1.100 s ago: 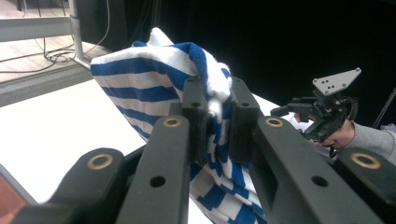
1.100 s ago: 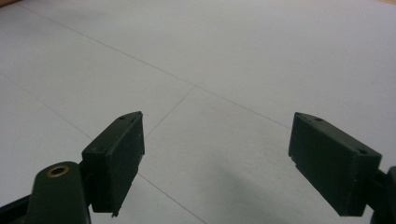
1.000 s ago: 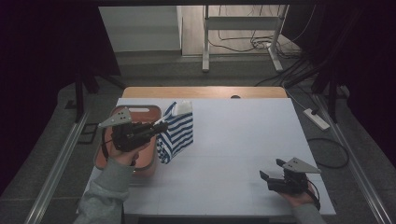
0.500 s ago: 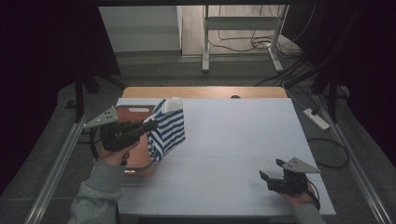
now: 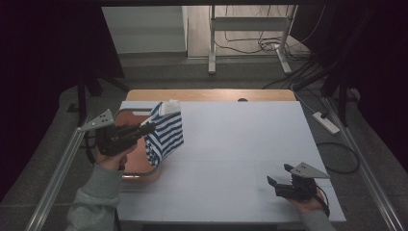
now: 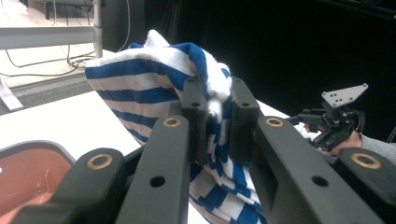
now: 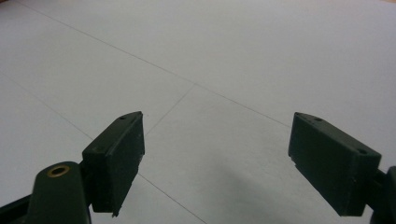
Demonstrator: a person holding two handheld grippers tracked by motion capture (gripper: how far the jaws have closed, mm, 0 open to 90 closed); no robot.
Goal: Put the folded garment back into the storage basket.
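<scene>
While left hand-held gripper (image 5: 150, 128) clamps striped cloth (image 5: 166, 132) | right hand-held gripper (image 5: 280, 175) apart | white table (image 5: 240, 144), dark room.

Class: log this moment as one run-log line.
left tongs: shut on striped cloth | cloth: lifted beside brown tray | right tongs: open, empty

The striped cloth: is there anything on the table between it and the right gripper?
Nothing visible. The striped cloth hangs from the left gripper, and the white table is bare up to the right gripper.
</scene>
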